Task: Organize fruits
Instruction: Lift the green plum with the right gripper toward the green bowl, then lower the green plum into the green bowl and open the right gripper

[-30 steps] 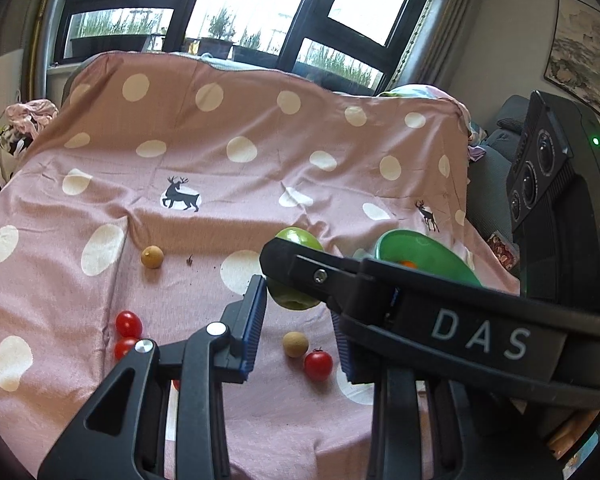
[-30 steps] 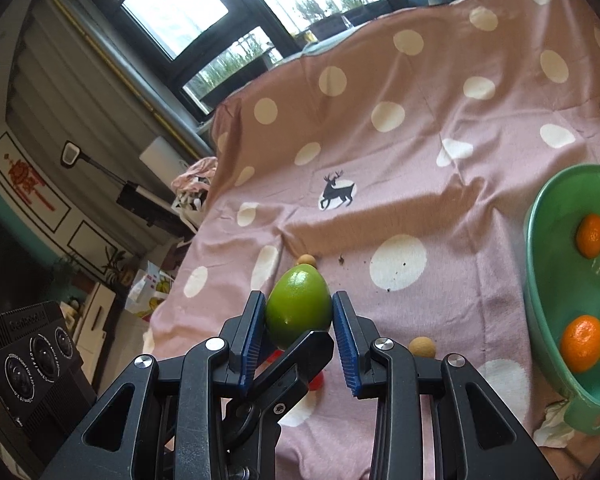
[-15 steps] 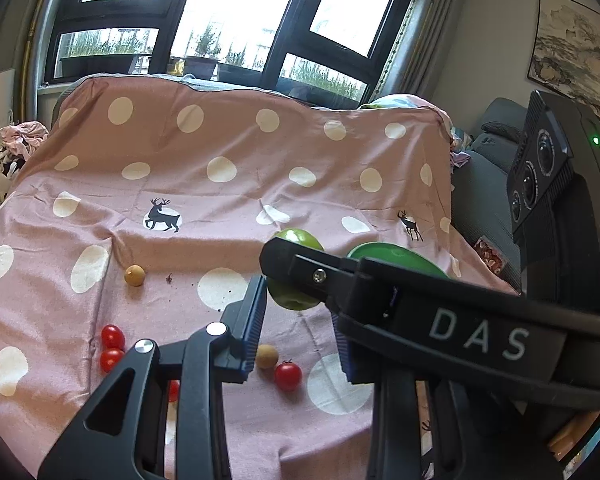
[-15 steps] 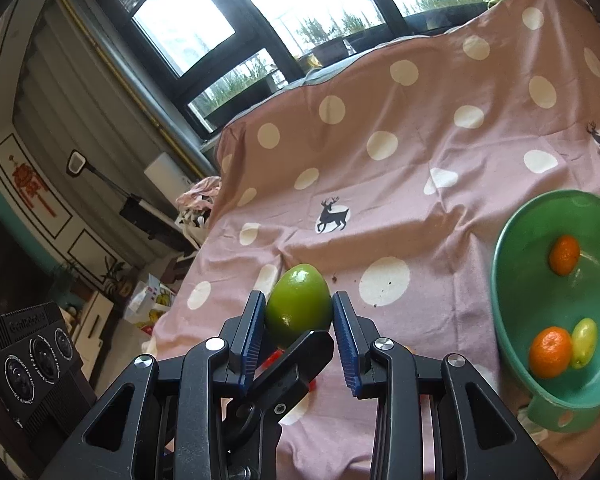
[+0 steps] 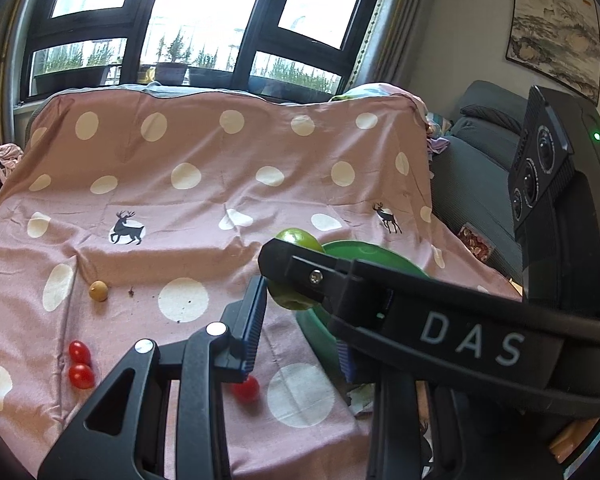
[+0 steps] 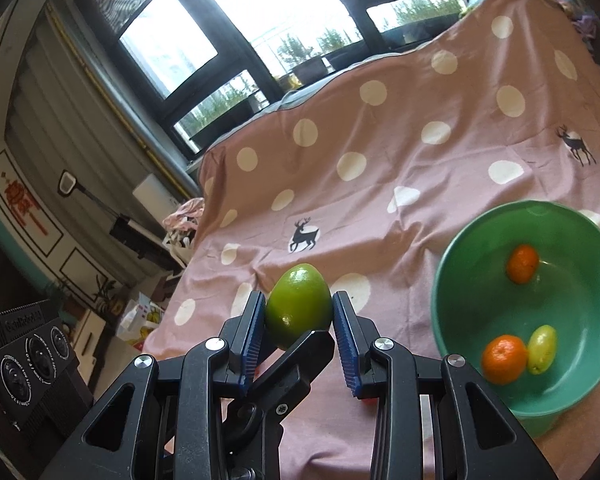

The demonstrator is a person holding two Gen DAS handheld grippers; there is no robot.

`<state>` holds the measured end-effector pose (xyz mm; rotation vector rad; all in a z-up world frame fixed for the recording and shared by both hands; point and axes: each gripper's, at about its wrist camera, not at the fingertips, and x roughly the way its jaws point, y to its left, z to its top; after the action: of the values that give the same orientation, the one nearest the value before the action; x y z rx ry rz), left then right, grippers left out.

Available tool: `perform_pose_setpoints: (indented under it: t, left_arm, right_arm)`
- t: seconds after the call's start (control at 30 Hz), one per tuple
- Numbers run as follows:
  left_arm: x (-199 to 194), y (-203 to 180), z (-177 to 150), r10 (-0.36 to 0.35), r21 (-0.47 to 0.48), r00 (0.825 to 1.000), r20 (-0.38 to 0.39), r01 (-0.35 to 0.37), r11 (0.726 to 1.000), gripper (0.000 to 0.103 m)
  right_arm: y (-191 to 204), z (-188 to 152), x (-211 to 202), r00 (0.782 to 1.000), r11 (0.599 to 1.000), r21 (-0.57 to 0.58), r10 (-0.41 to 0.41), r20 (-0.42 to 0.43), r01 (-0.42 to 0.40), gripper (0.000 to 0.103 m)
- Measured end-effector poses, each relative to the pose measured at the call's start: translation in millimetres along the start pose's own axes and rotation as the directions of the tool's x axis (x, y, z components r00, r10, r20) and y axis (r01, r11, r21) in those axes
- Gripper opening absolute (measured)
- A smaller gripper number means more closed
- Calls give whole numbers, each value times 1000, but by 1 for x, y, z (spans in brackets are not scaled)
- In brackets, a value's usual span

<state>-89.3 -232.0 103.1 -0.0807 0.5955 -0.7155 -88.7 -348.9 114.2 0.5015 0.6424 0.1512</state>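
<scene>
Green fruit clamped between the blue pads of the right gripper, held above the pink cloth, left of the green bowl. In the bowl: two oranges and one small yellow-green fruit. Left gripper nearly closed, gripping nothing, with the right gripper's finger crossing before it

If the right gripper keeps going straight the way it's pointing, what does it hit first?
Probably the pink spotted cloth, left of the green bowl. The right gripper, shut on the green fruit, aims down past the bowl; depth is unclear.
</scene>
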Motion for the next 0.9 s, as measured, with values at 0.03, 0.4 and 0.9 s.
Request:
perform_pose_setpoints:
  t: [0.03,0.4,0.9]
  left_arm:
    - [3,-3,1,-5,5,1000,-4,5,1000,31]
    - [32,-38,3,-56,62,997,-47,59,996,31]
    - [67,-67,0,-129,91,984,-125,141,986,31]
  right_arm:
    - [-4,1,-3,1000,1000,8,-1,6,1,37]
    - [-39,5,-21,997,995,77,-72,41,69,37]
    - [-83,8,-35,988,973,186,-149,52,137,37]
